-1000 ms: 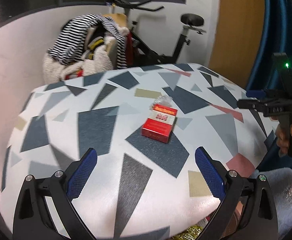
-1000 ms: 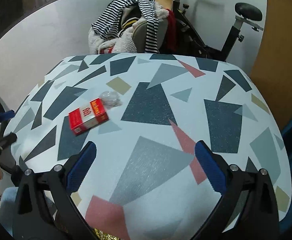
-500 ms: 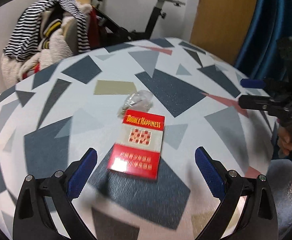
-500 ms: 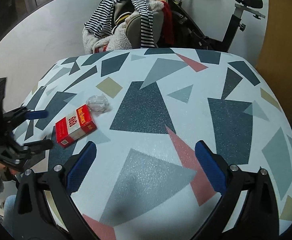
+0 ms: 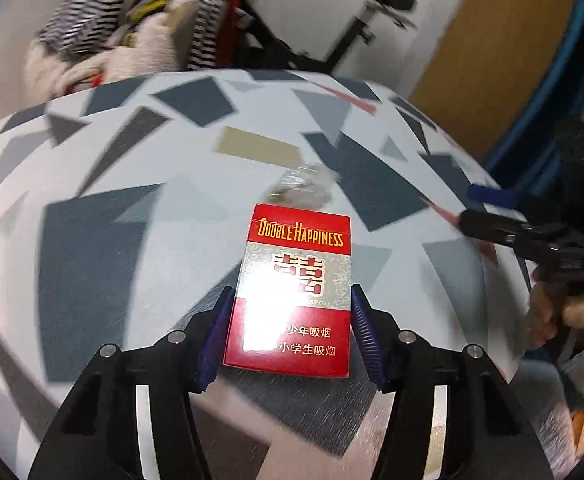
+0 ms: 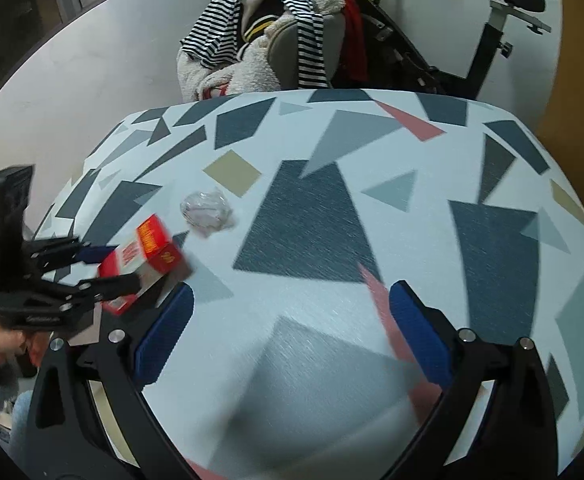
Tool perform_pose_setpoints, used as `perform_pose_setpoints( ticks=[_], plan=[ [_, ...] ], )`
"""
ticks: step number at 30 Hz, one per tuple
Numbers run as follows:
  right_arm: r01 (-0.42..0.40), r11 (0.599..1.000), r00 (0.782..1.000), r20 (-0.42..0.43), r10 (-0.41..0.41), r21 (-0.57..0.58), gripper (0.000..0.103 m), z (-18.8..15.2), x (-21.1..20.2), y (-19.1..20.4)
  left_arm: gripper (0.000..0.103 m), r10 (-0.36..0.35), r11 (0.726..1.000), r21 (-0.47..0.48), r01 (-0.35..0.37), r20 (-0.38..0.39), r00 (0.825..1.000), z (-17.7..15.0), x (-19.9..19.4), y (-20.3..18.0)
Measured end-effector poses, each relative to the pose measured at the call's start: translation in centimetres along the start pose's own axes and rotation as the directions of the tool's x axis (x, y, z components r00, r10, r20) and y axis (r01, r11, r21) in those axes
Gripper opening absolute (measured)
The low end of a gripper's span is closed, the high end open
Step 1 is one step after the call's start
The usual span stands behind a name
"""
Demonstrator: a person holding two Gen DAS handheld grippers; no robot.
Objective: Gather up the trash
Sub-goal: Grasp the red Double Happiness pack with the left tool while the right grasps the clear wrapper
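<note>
Patterned in grey, blue and pink shapes, the tabletop (image 6: 372,208) fills both views, with a chair heaped with striped and fleecy clothes (image 6: 268,36) and an exercise bike (image 6: 500,28) behind its far edge.

Going from the left: the left gripper (image 5: 290,332) has the red cigarette pack (image 5: 292,292) between its jaws near the near-left edge of the tabletop. The jaws are closing, and the ribbed blue pads (image 5: 362,332) sit right against the pack's long sides; motion blur leaves it unclear whether they press yet or only touch, though contact looks made. From the right wrist view the pack (image 6: 144,260) appears tilted, one end raised, so it may already be coming off the surface.

Just beyond the pack, toward the middle of the tabletop, lies a crumpled clear plastic wrapper (image 6: 208,210), touched by nothing.

Further right, the right gripper (image 6: 288,336) hovers over bare tabletop near the near edge with its jaws wide apart and nothing between them.

As a judgement, the task is at an early stage: the first piece of trash is only now being gripped, the wrapper is left to collect, and no bin or bag shows in either view, so nothing looks disposed of yet.
</note>
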State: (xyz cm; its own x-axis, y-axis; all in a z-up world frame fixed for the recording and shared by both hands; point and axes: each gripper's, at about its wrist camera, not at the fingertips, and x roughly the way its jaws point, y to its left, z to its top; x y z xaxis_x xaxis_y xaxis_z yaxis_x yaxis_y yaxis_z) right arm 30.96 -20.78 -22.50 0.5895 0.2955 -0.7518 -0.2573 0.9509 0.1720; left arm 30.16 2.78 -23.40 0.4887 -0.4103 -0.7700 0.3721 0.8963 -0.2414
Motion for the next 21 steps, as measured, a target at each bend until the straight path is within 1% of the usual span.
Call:
perform_pose_setpoints(
  ticks=[3, 5, 9, 11, 13, 17, 19, 20, 21],
  plan=[
    [-0.027, 1.0, 1.0, -0.007, 0.027, -0.008, 0.093, 1.2, 1.7, 1.3, 0.056, 0.041, 0.996, -0.077, -0.037, 0.052, 0.998, -0.9, -2.3, 1.5],
    [-0.037, 0.999, 0.999, -0.007, 0.037, -0.016, 0.092, 2.0, 2.7, 2.3, 0.056, 0.078, 0.989, -0.131, -0.066, 0.092, 0.993, -1.8, -4.0, 2.6],
    [-0.046, 0.998, 0.999, -0.017, 0.045, -0.032, 0.09, 3.6, 5.7, 4.3, 0.056, 0.107, 0.975, -0.209, -0.076, 0.143, 0.984, -3.0, -6.3, 4.4],
    [-0.04, 0.999, 0.998, -0.04, 0.038, -0.037, 0.088, 4.4, 7.3, 5.3, 0.056, 0.129, 0.97, -0.228, -0.09, 0.164, 0.978, -3.6, -7.5, 5.1],
    [-0.033, 0.998, 0.998, -0.055, 0.031, -0.045, 0.088, 4.8, 8.0, 5.9, 0.056, 0.143, 0.967, -0.233, -0.1, 0.173, 0.974, -4.0, -8.3, 5.4],
    [-0.01, 0.995, 0.996, -0.089, 0.001, -0.095, 0.085, 5.4, 9.7, 7.5, 0.056, 0.158, 0.965, -0.237, -0.112, 0.185, 0.97, -4.5, -9.4, 5.9],
    [-0.002, 0.993, 0.994, -0.106, -0.01, -0.119, 0.081, 5.5, 10.5, 8.0, 0.056, 0.156, 0.964, -0.243, -0.108, 0.188, 0.97, -4.7, -9.7, 6.1],
    [-0.001, 0.992, 0.994, -0.111, -0.013, -0.126, 0.075, 5.5, 10.8, 8.1, 0.056, 0.156, 0.964, -0.243, -0.107, 0.19, 0.969, -4.8, -9.8, 6.1],
    [-0.003, 0.991, 0.993, -0.119, -0.013, -0.137, 0.064, 5.5, 11.1, 8.4, 0.056, 0.155, 0.964, -0.244, -0.105, 0.193, 0.969, -4.8, -10.1, 6.1]
  ],
)
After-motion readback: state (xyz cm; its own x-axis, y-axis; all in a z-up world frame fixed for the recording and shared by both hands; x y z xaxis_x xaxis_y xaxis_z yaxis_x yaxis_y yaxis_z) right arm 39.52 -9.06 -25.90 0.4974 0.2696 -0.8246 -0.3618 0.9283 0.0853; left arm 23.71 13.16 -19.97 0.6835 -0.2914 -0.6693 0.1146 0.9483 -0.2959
